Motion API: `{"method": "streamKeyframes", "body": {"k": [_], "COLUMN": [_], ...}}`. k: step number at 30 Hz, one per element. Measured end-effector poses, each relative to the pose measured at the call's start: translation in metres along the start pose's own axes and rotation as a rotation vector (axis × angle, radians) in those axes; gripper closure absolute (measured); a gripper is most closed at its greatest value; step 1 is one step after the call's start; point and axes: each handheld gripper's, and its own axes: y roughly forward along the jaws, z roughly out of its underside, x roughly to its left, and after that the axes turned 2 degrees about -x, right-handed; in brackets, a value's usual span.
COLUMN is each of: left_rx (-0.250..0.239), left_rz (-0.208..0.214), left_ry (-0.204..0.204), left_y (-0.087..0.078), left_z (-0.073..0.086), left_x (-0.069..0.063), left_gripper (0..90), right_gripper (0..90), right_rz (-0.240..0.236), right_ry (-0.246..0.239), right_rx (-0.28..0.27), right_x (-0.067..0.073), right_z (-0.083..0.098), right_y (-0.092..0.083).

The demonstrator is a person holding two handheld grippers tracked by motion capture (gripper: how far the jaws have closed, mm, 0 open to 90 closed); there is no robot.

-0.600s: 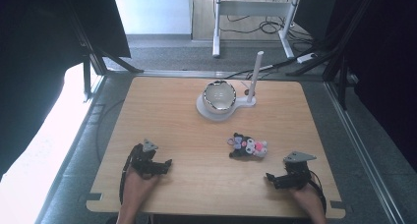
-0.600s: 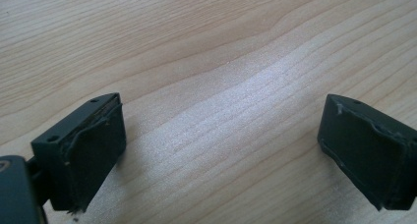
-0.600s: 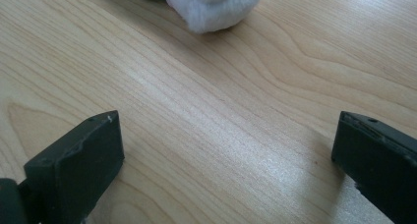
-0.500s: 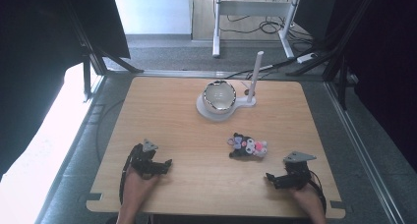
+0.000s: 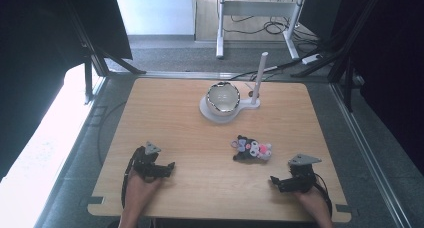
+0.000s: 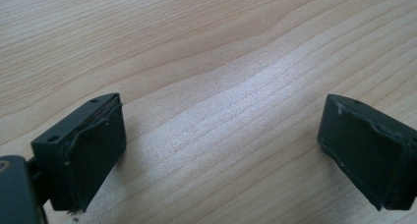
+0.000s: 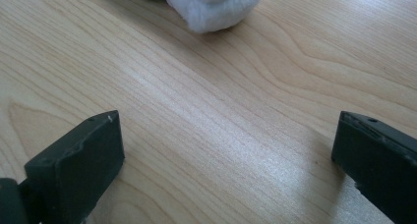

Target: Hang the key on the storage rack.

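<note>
- Nothing has been picked up yet: the plush toy (image 5: 251, 150) lies on its side on the surface (image 5: 175, 118), right of centre and near the front, untouched.
- The right claw (image 5: 276, 180) rests low on the wood just to the right of and in front of the toy, apart from it, its jaws spread wide with bare wood between them; the toy's white fluffy end (image 7: 214, 8) sits just ahead of those jaws.
- The left claw (image 5: 169, 167) sits at the front left, well apart from the toy, also released and holding nothing.
- Judging by this, the reach and grasp are all still to come; the likely target is the metal bowl (image 5: 223, 97) on its white base (image 5: 210, 113), beside an upright white post (image 5: 258, 78) at the back.
- The surface is pale wood, otherwise bare.
- Around it: grey floor, dark curtains either side, a white frame (image 5: 260, 10) and cables behind.
</note>
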Motion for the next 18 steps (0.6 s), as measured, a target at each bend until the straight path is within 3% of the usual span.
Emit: {"method": "streamKeyframes", "body": {"k": [8,18], "left_rx": [0.0,0.0], "left_rz": [0.0,0.0], "left_ry": [0.0,0.0], "left_y": [0.0,0.0], "left_z": [0.0,0.0], "left_x": [0.0,0.0], "left_gripper": [4.2,4.2], "right_gripper": [0.0,0.1], "right_rz": [-0.004,-0.023], "right_ry": [-0.001,-0.032], "right_rx": [-0.001,0.037], "right_x": [-0.0006,-0.003], "right_z": [0.0,-0.0083], "right_y": [-0.0001,-0.0042]}}
